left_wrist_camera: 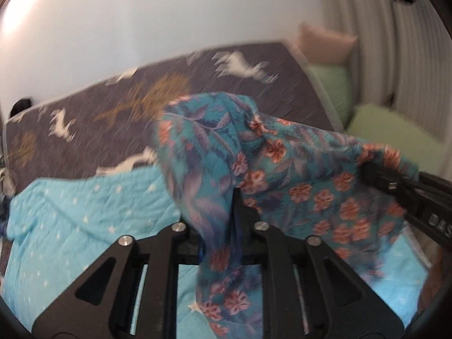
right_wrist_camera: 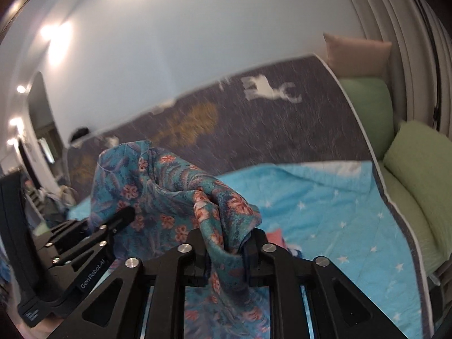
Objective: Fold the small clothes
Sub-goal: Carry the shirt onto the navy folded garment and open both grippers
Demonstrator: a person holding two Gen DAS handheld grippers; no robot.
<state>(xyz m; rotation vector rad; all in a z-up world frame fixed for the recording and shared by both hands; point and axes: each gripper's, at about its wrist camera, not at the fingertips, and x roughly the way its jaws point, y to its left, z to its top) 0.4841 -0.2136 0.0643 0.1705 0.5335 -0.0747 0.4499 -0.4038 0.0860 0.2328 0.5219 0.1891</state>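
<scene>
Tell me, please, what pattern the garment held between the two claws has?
The garment is teal with coral-pink flowers and purple leaves, clearest in the left wrist view.

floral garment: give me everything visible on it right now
The floral garment is thin, soft-looking teal fabric printed with orange-pink flowers and purple leaves. It is crumpled and hangs bunched above the light blue star blanket, with one part between the fingers of the left gripper and another in the right gripper. Motion blur hides its seams and shape.

You hold a teal floral garment [left_wrist_camera: 285, 166] bunched and draped in the air above the light blue star-print quilt [left_wrist_camera: 82, 220], its cloth creased and hanging.
</scene>
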